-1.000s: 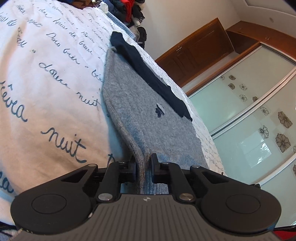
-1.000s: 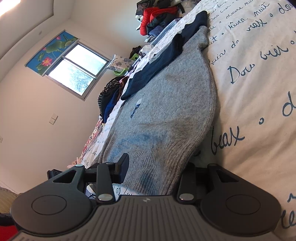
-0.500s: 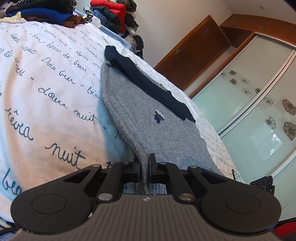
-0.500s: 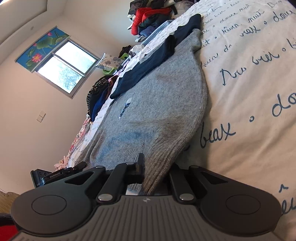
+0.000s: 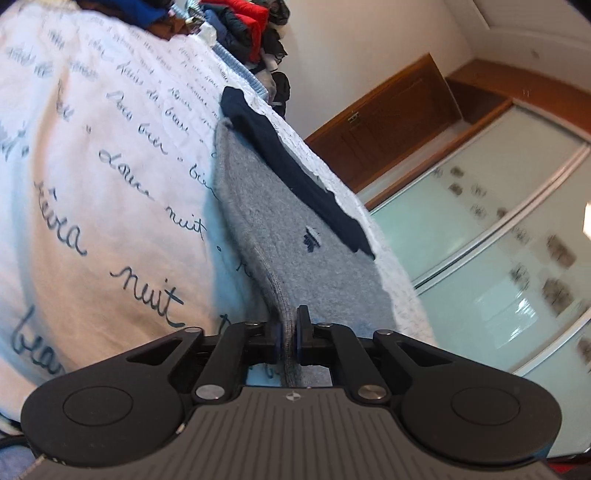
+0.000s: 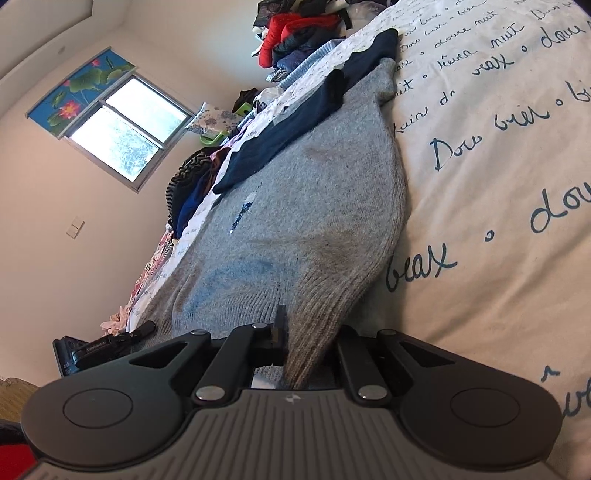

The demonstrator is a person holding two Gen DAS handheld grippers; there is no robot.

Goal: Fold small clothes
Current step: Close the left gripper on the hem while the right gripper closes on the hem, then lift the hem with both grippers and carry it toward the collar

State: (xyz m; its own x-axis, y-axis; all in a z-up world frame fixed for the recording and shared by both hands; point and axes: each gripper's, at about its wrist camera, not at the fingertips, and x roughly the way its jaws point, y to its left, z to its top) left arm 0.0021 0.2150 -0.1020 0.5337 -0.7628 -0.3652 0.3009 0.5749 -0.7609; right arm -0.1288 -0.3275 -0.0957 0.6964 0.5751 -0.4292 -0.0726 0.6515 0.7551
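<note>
1. Two grips on one hem: left gripper (image 5: 290,341) is clamped narrow on the sweater (image 5: 295,236) edge, fabric pinched between the pads.
2. Right gripper (image 6: 295,343) is likewise closed tight on the ribbed hem (image 6: 314,317); its right finger is hidden under the knit.
3. Sweater is grey with a navy collar (image 6: 295,122), lying mostly flat on the bedspread (image 6: 498,184), stretching away from both grippers.
4. Handling, judged: soft, limp, light knit; it will sag between the grips and stretch if pulled hard.
5. Hem corners look like the right hold; the thick rib should not slip.
6. Clothes pile (image 6: 295,33) sits at the far end, well apart.
</note>
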